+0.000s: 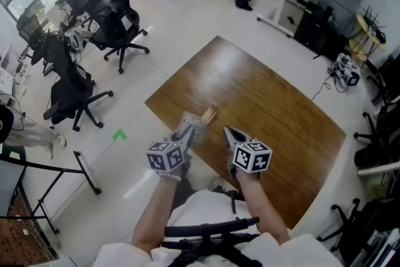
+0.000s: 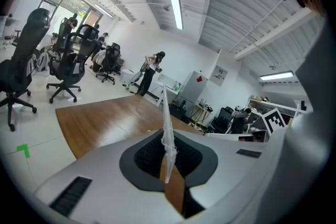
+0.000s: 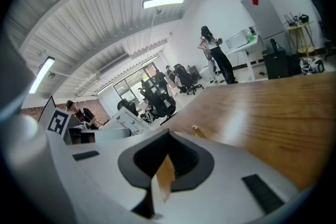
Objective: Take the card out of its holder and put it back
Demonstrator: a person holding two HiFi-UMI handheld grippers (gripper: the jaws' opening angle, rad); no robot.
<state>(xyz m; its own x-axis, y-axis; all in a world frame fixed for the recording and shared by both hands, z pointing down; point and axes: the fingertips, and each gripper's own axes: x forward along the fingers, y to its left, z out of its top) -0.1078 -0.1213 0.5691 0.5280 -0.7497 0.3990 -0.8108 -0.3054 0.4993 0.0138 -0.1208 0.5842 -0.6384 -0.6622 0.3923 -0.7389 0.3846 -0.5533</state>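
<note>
Left gripper (image 1: 185,133): held over the near edge of the tabletop (image 1: 269,103), at 9 o'clock from the right gripper (image 1: 230,133).
Left fingers (image 2: 143,157): pressed nearly together on the holder (image 2: 167,128), which is pinched edge-on and stands up from them.
Holder: clear plastic, carried above the tabletop, not resting on it.
Card: it cannot be told whether it sits inside the holder.
Right fingers (image 3: 140,161): closed, with nothing gripped.
Tan piece (image 1: 209,114): laid flat on the tabletop, just beyond the holder at 1 o'clock.
Office chairs (image 1: 115,25): seen on the floor at 10 o'clock, well apart from the tabletop.
</note>
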